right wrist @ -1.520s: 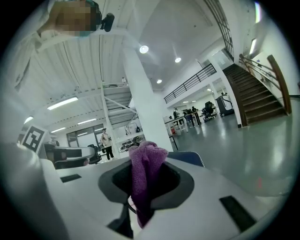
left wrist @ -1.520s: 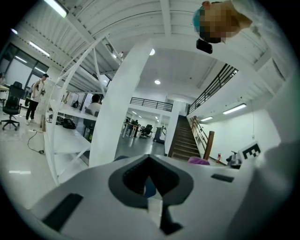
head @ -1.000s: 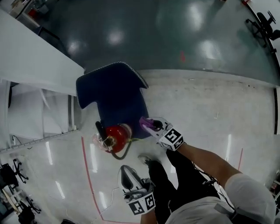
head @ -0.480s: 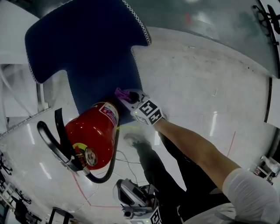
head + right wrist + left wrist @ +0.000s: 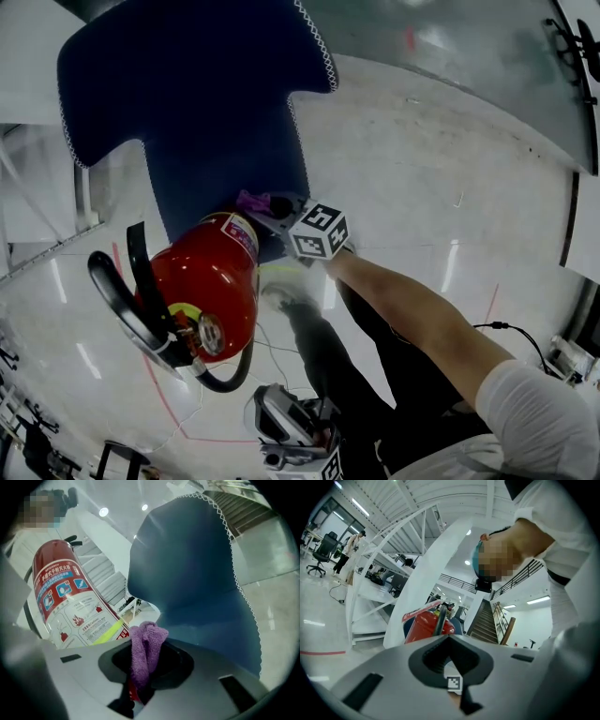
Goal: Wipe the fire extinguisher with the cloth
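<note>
Right gripper point(image 5: 272, 211) pinches purple cloth point(image 5: 146, 648) beside fire extinguisher point(image 5: 211, 281), over blue mat point(image 5: 187, 103)

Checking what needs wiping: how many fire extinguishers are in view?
1. The fire extinguisher stands by the blue mat, beside the right gripper, which grips the purple cloth. Others may be hidden.

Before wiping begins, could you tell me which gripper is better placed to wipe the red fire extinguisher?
Right: the right gripper is shut on the purple cloth beside the red fire extinguisher; the left gripper is shut, empty, farther away.
</note>
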{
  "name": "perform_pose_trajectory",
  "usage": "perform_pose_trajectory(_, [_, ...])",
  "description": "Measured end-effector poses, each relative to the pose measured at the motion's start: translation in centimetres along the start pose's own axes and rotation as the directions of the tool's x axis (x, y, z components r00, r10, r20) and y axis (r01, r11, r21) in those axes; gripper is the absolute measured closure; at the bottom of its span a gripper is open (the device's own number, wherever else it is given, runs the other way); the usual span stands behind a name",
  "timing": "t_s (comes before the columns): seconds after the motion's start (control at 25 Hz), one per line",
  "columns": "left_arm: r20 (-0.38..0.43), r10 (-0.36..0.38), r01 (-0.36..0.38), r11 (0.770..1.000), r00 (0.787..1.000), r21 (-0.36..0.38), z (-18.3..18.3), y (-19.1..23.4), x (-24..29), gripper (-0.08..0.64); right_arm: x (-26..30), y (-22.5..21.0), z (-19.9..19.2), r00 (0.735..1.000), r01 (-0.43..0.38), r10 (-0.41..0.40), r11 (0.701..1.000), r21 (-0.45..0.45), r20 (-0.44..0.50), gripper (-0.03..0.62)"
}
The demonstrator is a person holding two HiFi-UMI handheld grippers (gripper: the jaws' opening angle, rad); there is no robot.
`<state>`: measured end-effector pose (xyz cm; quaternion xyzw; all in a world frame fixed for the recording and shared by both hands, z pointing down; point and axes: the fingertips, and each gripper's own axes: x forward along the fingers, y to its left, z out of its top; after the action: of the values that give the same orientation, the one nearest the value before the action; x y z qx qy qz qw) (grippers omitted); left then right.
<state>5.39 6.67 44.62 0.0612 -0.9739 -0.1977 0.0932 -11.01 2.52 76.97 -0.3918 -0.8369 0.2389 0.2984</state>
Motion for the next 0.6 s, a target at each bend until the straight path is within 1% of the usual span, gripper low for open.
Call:
perform_pose_trajectory(0.16, [0.001,-0.007,0.007,1.000,1.000,-0.012,-0.6,0.3,-0.3,0.555,-0.3,0.8,1.0,1.000,-0.025,0.025,1.000,-0.019,-0.003,0.514])
perform_pose_trajectory(0.4, [0.002,-0.014,0.014,1.000,1.000,-0.025,-1.3,0.8,-0.7,0.555,-0.7,2.0,2.5,1.000,-0.024,0.024,0.998,-0.055,-0.004,0.514])
perform_pose_trajectory(0.6, [-0.026,0.028,-0.027,0.999,0.999,0.019,-0.8,1.6,-1.4,0.555,-1.9,2.7,3.9,1.000,0.019,-0.021,0.994,-0.108,-0.017,0.514])
